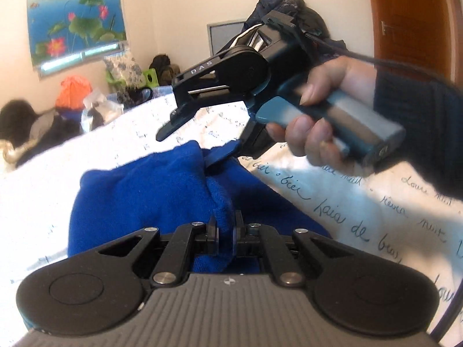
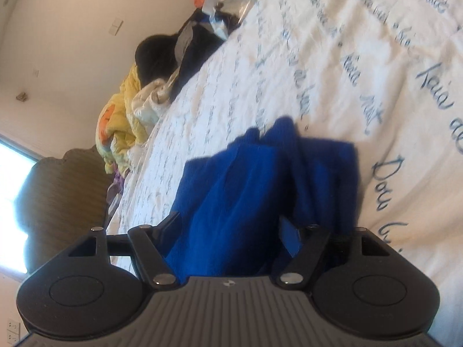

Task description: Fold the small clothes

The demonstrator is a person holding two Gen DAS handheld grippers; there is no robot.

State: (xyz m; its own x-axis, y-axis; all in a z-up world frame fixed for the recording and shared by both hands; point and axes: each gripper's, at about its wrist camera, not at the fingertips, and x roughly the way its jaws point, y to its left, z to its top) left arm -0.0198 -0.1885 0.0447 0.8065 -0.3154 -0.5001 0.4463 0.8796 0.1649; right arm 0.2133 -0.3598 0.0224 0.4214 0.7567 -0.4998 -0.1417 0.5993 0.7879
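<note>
1. My task piece is a small royal-blue fleece garment (image 1: 150, 190), bunched into soft folds on the white bedsheet printed with blue cursive script (image 1: 361, 211). It sits out on the open sheet, away from the cluttered far edge of the bed.
2. My left gripper (image 1: 225, 228) has its jaws clenched on a ridge of that blue fleece; through the left wrist camera I see the cloth pinched tight between the two black pads, with more of it spilling down below them.
3. My right gripper (image 1: 185, 147) comes in from the right, its jaws released and spread wide. One black finger is in the air above the cloth; the other sits at the garment's far fold, though I cannot tell whether it touches.
4. In the right wrist view the same garment (image 2: 260, 188) fills the gap between the spread fingers of the right gripper (image 2: 228, 231), and nothing is gripped.
5. The person's right hand (image 1: 324, 115), in a dark knitted sleeve, wraps the teal handle.
6. Along the far edge of the bed I see a heap of dark clothing (image 1: 43, 127) and an orange bag (image 1: 73, 91).
7. On the wall beyond hangs a lotus-flower poster (image 1: 75, 14), and a brown wooden door (image 1: 411, 20) stands at the right.
</note>
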